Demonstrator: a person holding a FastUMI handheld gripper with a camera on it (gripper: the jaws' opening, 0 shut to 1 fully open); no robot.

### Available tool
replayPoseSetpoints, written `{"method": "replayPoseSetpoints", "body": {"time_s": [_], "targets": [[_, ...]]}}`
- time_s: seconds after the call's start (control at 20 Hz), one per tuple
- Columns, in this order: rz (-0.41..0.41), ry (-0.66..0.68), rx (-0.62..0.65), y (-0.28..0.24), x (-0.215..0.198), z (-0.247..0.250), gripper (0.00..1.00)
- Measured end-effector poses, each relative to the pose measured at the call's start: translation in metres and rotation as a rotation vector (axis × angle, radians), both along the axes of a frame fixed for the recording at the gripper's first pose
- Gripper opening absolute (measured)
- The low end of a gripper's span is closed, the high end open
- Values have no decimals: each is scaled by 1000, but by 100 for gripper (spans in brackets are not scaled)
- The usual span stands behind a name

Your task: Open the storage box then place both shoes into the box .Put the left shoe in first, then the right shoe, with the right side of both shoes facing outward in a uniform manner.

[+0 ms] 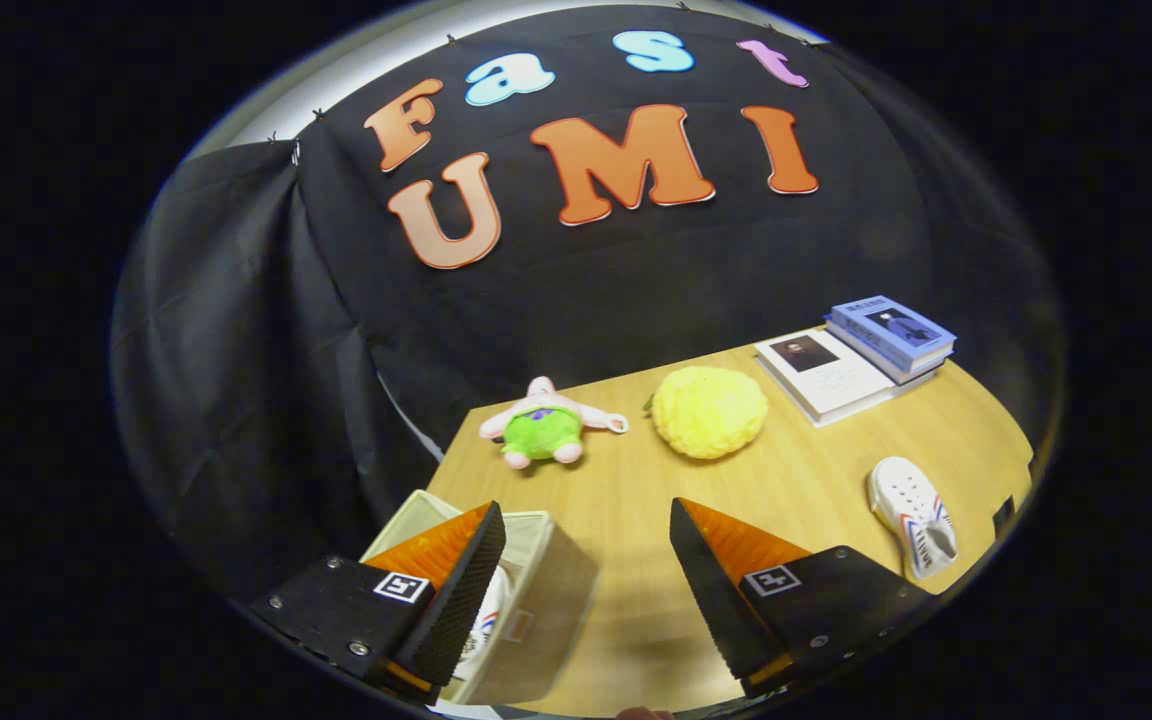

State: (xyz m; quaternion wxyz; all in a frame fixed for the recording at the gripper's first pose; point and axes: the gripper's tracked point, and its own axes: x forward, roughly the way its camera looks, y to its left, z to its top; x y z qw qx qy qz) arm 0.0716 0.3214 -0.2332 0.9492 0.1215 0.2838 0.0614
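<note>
Wooden desk [796,470] smooth; gripper [586,530] fingers spread apart, gripping nothing. Open boxy storage box [546,590] holds one white shoe [484,625]; second perforated shoe [914,515] well right of box.

The gripper [586,530] hangs tilted above the table, its jaws standing wide apart with nothing held between them. The left finger [461,590] sits over the open box, the right finger [711,590] over bare tabletop. Each finger tapers to a point ahead, with a ribbed pad on its inner face.
</note>
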Motion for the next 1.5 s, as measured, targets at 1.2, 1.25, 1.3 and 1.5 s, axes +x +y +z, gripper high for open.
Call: {"method": "replayPoseSetpoints", "body": {"time_s": [1.2,1.25,1.3,1.5], "targets": [[-205,371,-126,-337,-33,-210,74],[-197,387,-103,-334,-33,-217,72],[-193,403,-95,-332,-33,-223,67],[-205,447,-34,-330,-34,-230,53]]}}
